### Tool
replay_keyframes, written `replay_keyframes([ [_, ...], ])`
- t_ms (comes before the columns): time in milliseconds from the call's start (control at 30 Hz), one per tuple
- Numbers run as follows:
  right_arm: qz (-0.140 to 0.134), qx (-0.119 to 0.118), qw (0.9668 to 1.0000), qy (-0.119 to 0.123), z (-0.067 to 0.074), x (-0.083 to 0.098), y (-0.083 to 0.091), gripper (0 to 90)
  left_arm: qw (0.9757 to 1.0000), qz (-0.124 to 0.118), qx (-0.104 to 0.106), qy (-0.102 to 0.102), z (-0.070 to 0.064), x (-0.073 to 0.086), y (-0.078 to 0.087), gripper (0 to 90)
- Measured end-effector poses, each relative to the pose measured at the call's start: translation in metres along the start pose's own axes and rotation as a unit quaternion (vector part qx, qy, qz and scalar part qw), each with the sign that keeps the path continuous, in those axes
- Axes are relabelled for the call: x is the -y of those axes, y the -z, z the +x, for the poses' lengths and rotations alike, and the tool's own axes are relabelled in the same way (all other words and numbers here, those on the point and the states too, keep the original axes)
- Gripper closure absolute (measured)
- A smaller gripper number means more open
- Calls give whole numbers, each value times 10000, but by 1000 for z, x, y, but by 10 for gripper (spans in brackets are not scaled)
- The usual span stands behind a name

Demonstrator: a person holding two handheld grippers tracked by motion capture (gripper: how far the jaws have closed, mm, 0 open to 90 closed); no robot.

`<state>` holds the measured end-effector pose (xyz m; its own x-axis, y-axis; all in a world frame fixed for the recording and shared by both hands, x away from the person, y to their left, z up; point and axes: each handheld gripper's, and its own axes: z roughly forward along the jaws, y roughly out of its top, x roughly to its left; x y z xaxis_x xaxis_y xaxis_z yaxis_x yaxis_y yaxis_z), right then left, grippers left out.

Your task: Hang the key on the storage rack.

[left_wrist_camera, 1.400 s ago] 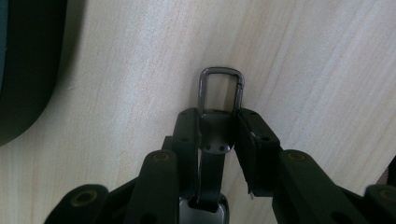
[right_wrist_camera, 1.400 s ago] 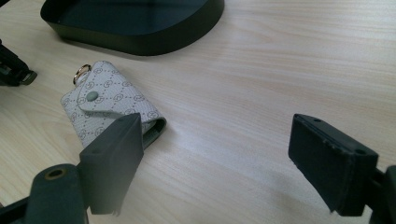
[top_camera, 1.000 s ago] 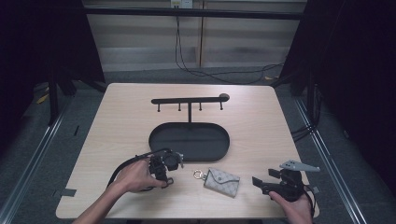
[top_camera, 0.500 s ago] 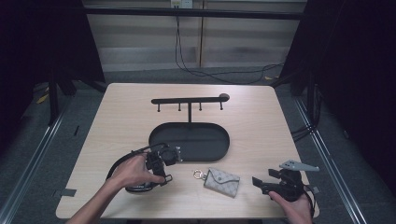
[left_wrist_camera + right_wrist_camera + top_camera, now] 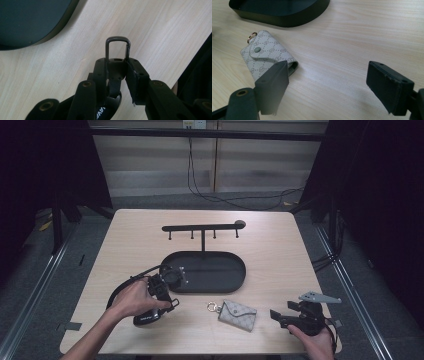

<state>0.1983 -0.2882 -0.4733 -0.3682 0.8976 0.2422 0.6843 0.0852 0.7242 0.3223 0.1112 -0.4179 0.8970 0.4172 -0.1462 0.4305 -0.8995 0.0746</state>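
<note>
At the left, the left tongs (image 5: 117, 72) are clamped on a black strap with a metal clasp (image 5: 117, 47), held just beside the dark oval tray (image 5: 220, 270). On the bench (image 5: 280, 250) in the middle lies a patterned pouch (image 5: 237, 315). At the right, the right tongs (image 5: 327, 87) stand apart, gripping nothing, near the pouch.

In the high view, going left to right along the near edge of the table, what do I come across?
Left gripper shut on a black strap with a metal clasp → small patterned key pouch with its ring → right gripper, jaws open and empty.
</note>
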Motion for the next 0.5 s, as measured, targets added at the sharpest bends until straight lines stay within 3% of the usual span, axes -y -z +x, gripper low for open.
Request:
replay_keyframes([
  [167,9,-3,10000,-3,0,0,0,182,9998,-111,-65,166,3,2,12,709],
  [300,19,-1,10000,2,0,0,-1,183,9998,-165,-104,103,3,4,19,708],
  [500,73,35,10000,-16,0,0,-2,183,9990,-388,-96,195,4,4,32,708],
])
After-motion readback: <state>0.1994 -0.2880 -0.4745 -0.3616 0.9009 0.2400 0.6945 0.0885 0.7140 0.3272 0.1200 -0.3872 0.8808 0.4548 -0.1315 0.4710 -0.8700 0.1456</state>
